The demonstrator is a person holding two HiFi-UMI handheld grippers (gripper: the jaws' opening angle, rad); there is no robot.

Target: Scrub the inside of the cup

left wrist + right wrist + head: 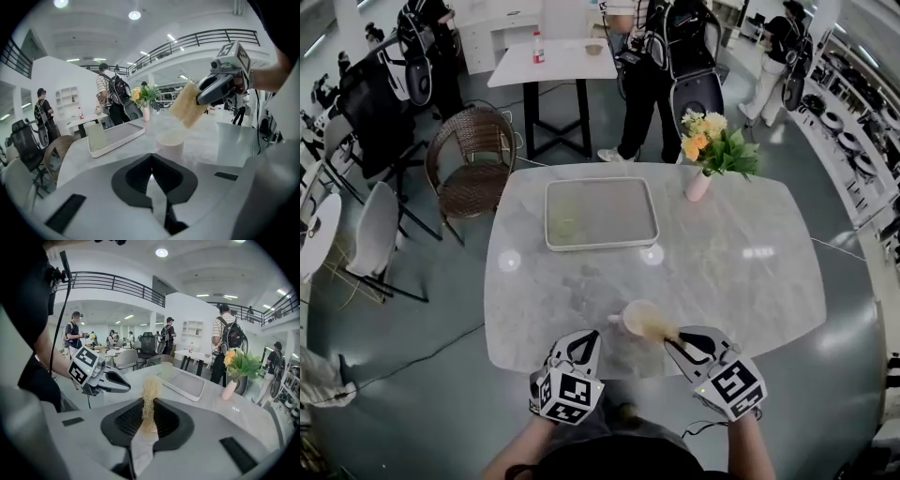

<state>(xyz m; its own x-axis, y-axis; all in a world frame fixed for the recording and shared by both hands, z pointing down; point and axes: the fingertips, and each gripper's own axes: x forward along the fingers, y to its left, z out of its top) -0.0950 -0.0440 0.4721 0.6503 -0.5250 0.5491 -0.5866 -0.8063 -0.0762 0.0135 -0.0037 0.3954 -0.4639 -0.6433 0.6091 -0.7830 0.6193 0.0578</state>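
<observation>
Right gripper [677,343] is clamped on a tan scrub pad [660,329], held over the cup [637,317] and apparently clear of its rim. Left gripper [583,343] is closed on nothing, beside the cup. Steady the cup before pressing in, as it stands near the table [750,281] front edge. Tray [549,216] and vase [698,185] stand well apart, so room is ample.

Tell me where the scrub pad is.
Head view, low center-right: the scrub pad is clamped in the right hand-held gripper, just above the cup.
</observation>
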